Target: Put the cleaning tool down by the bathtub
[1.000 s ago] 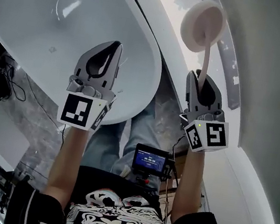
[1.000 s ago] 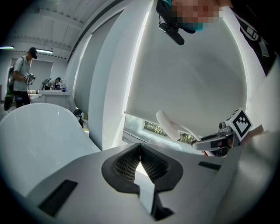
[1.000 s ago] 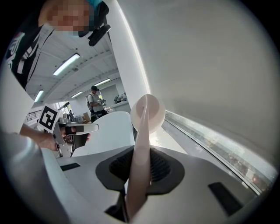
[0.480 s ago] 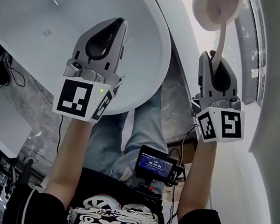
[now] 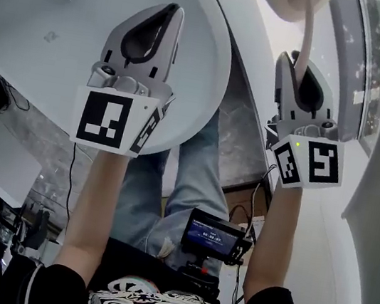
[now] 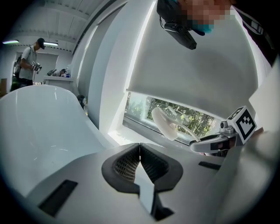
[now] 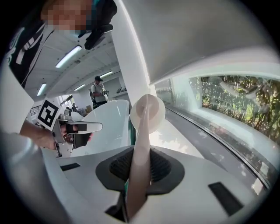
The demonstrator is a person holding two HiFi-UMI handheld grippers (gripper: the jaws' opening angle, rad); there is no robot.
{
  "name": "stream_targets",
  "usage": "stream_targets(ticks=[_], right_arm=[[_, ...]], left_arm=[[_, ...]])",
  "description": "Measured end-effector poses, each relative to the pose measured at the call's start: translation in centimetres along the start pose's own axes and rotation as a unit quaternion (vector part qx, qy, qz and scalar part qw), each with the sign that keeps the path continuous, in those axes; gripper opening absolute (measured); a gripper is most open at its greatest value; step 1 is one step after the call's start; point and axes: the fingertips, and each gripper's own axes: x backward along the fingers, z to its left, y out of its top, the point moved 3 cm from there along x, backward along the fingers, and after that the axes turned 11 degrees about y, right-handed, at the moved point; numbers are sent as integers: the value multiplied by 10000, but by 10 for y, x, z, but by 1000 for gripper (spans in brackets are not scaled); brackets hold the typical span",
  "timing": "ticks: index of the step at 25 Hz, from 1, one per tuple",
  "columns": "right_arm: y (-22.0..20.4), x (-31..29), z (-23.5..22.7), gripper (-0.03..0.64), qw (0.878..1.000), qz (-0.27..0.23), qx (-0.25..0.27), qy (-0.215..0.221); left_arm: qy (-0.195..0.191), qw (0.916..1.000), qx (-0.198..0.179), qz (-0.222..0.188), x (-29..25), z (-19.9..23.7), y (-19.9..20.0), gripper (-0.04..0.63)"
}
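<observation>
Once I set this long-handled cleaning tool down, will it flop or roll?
Probably light: the right gripper holds the cleaning tool by one end alone. Its thin handle curves slightly, so it may flex. The round head could roll unless laid flat.

The right gripper [image 5: 297,63] grips the cleaning tool [image 5: 309,27] by its handle, round head at the far end. The left gripper [image 5: 172,10] hangs over the white bathtub [image 5: 58,32].
</observation>
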Motion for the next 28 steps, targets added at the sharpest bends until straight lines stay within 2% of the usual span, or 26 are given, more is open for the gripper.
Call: stream_targets(ticks=[6, 14, 28], right_arm=[[-25, -15, -23, 86, 9998, 198, 5, 37], [-71, -34, -48, 86, 9972, 743, 2, 51], [-118, -64, -58, 86, 9862, 1628, 223, 221]], left_arm=[[30, 10000, -30, 83, -20, -10, -15, 17], [111, 9997, -41, 200, -43, -12, -28, 17], [269, 9989, 48, 383, -55, -1, -38, 17]])
